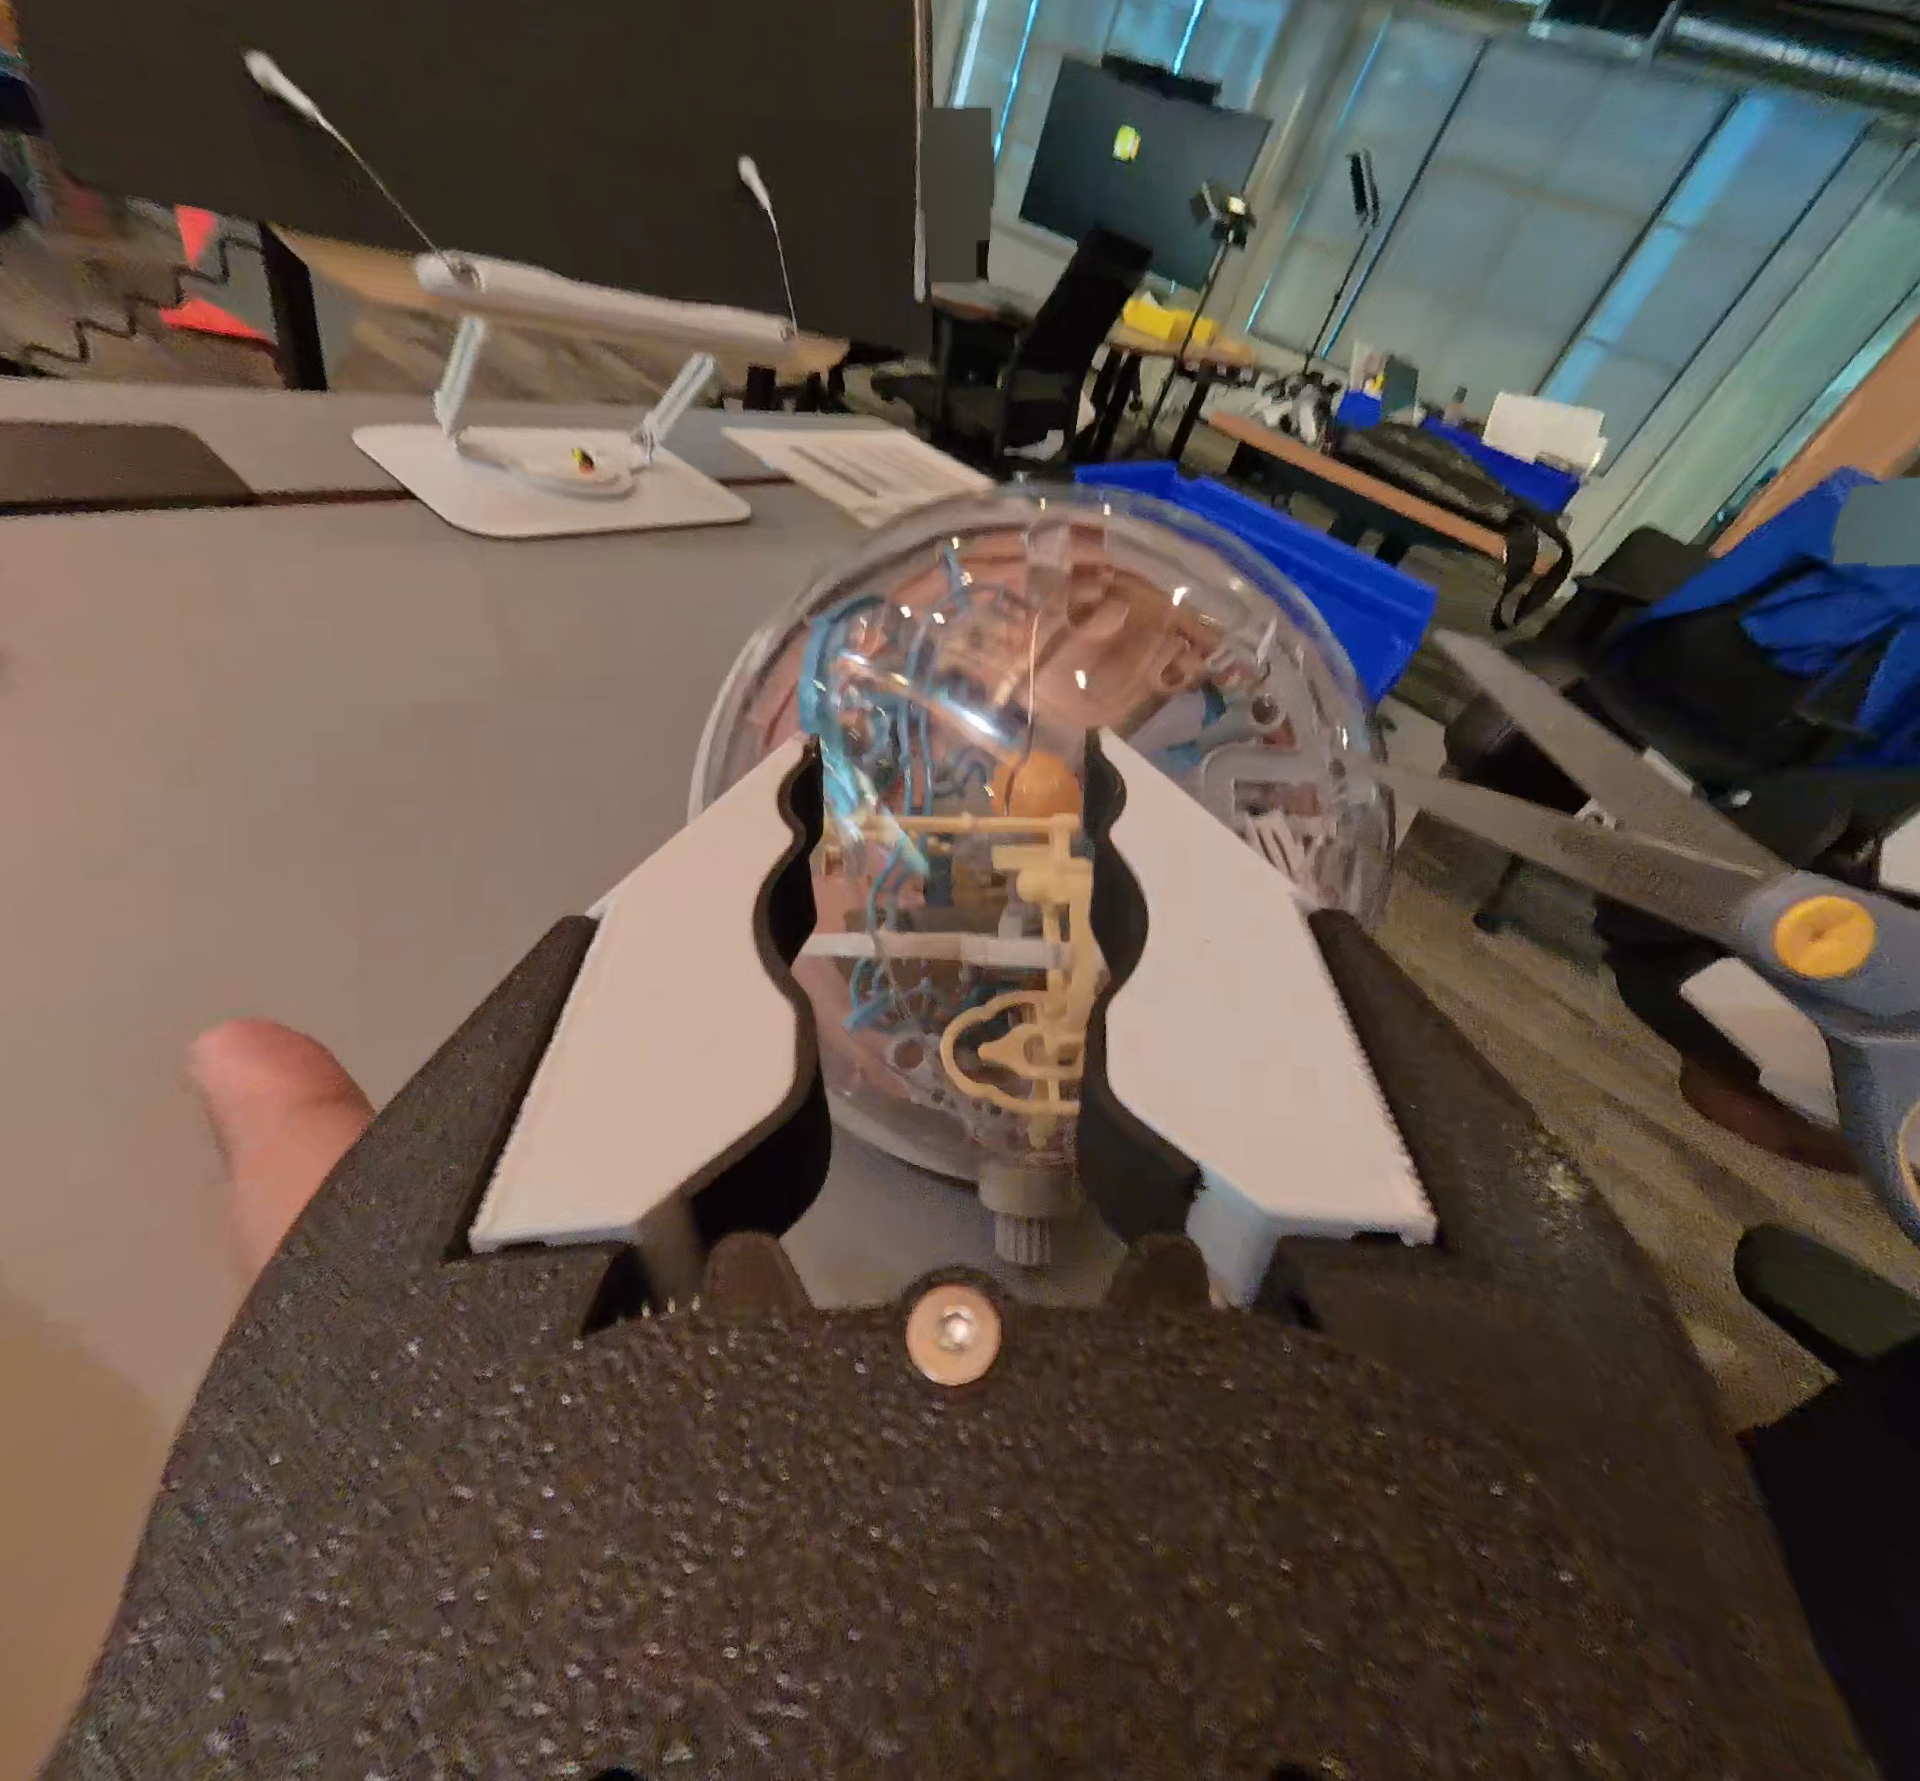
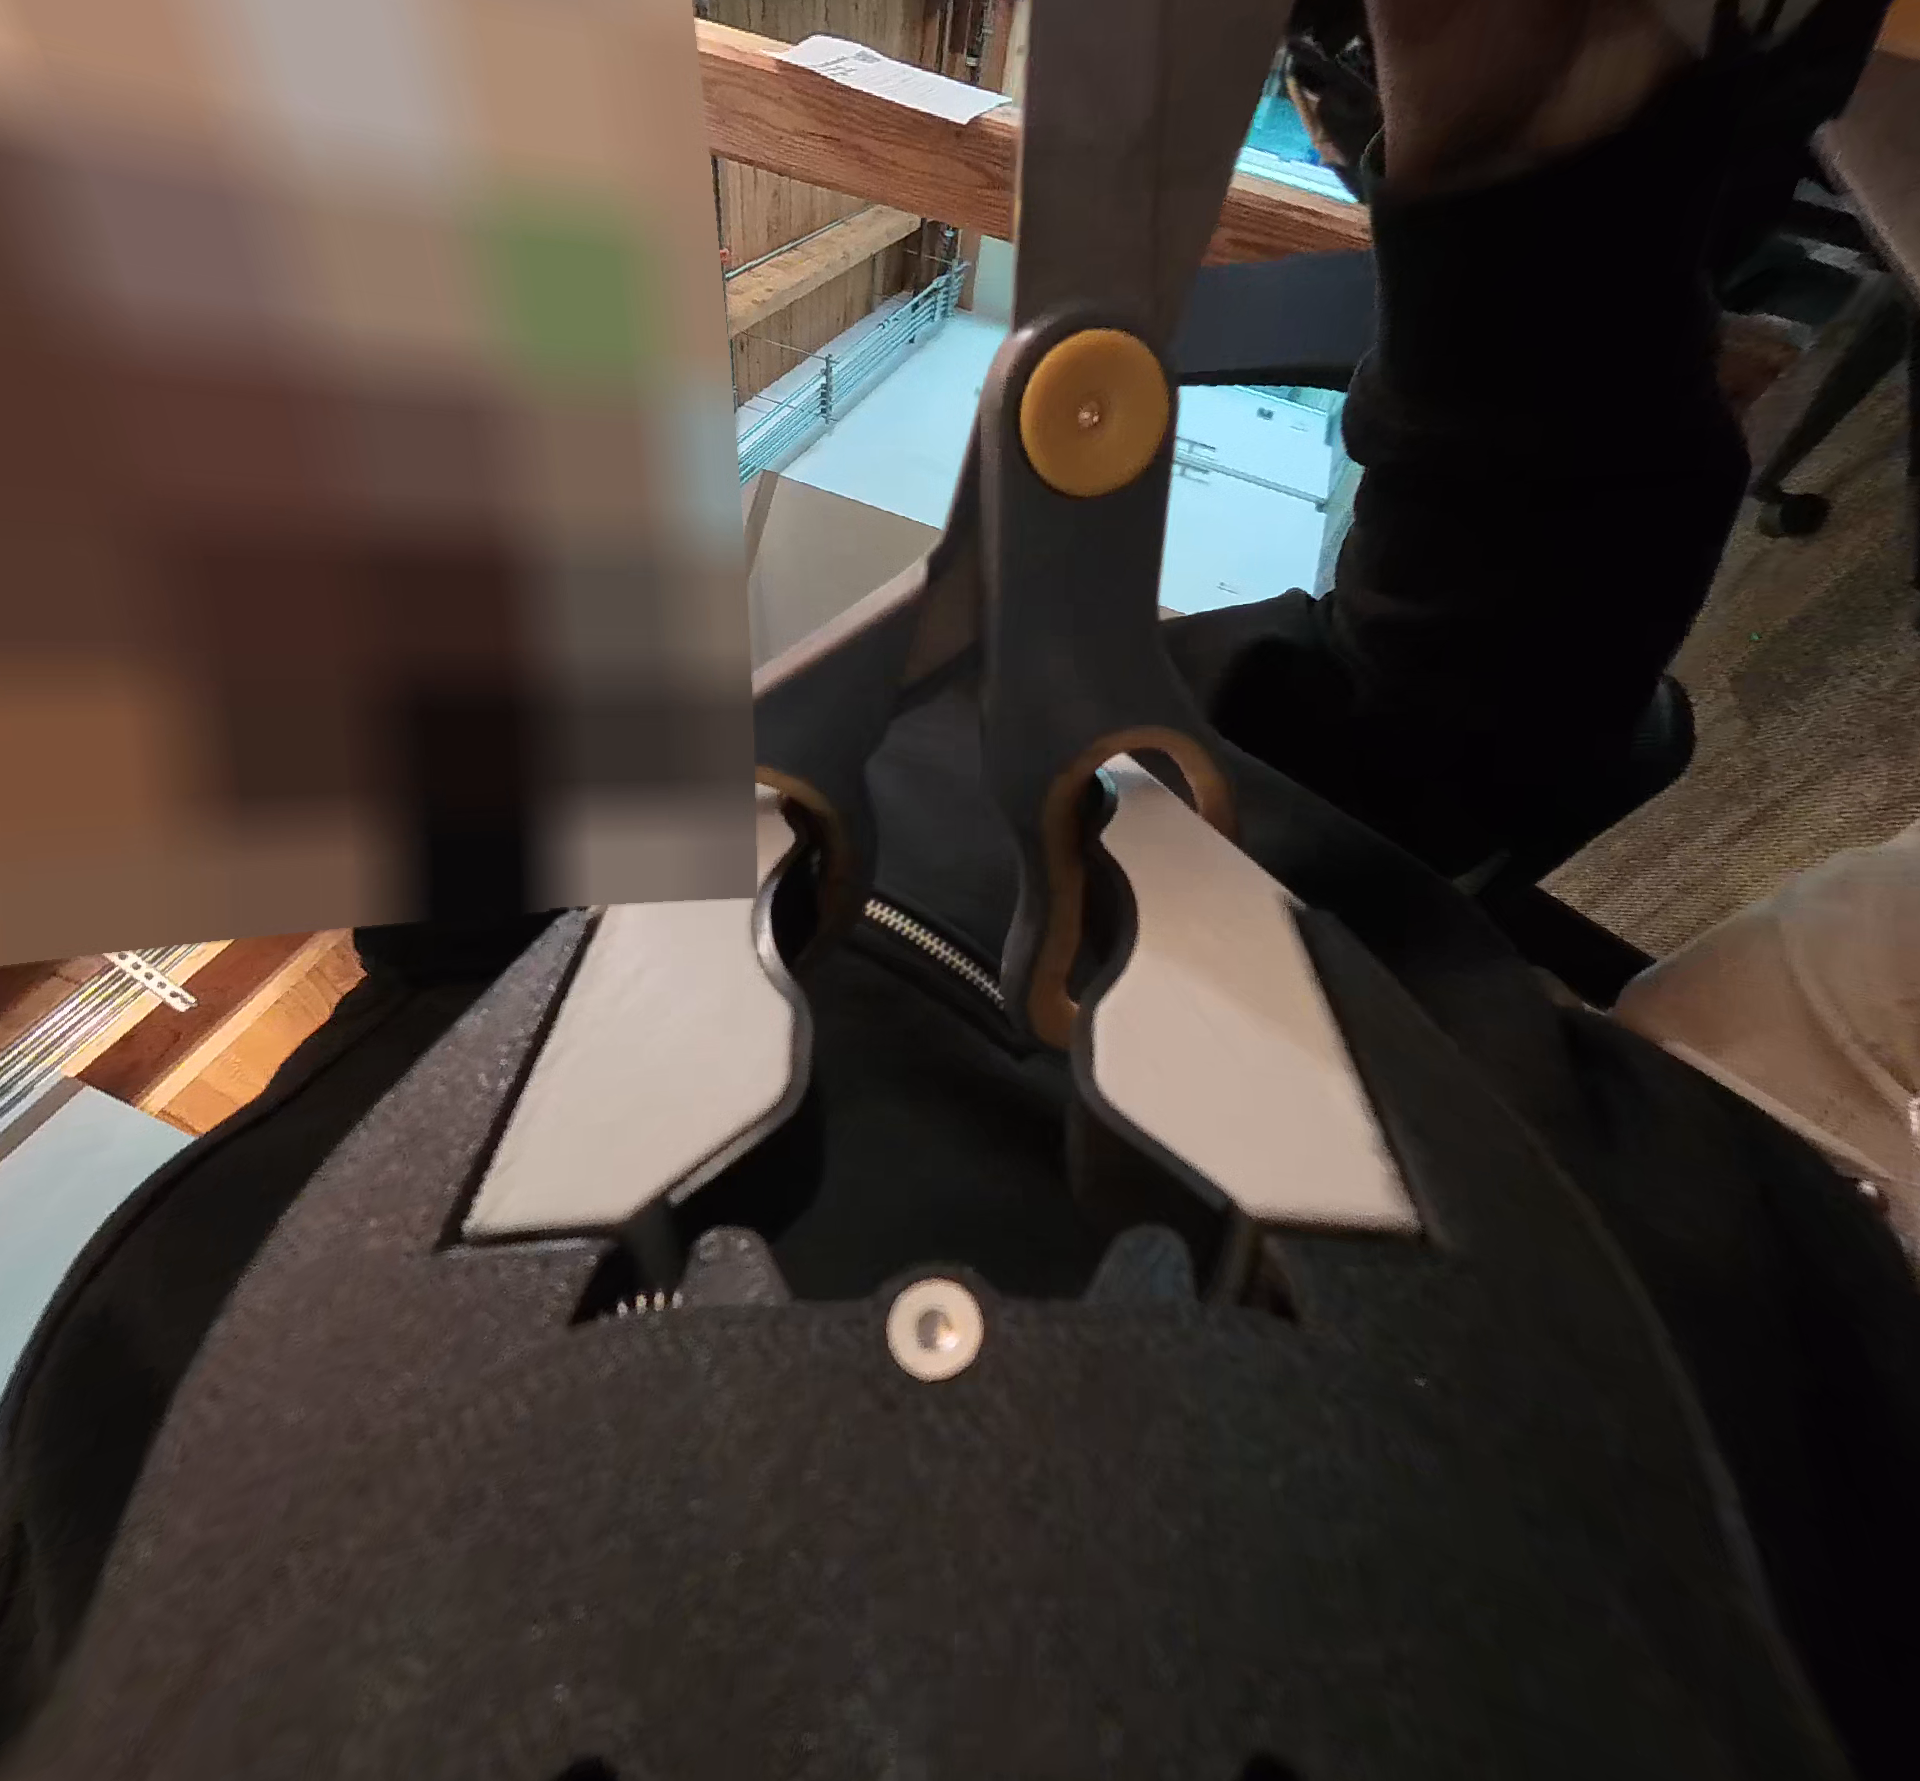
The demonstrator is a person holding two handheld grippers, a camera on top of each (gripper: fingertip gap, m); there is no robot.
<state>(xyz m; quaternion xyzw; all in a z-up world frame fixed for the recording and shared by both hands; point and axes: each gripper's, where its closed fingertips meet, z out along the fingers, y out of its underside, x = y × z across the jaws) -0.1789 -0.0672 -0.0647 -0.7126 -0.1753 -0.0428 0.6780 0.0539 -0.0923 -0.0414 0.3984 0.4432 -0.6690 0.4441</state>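
Two grippers: the left gripper [image 1: 951, 786] clenches a clear maze ball [image 1: 1039, 796] above the grey table [image 1: 312, 744]; only the right view shows the right gripper [image 2: 940, 858] spread inside the scissors [image 2: 1091, 505] handles.

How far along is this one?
Done: scissors are picked up, handle loops over the right gripper fingers. In hand: left gripper straddles the clear maze ball at the table edge; grip unclear. Left: nothing between the blades.
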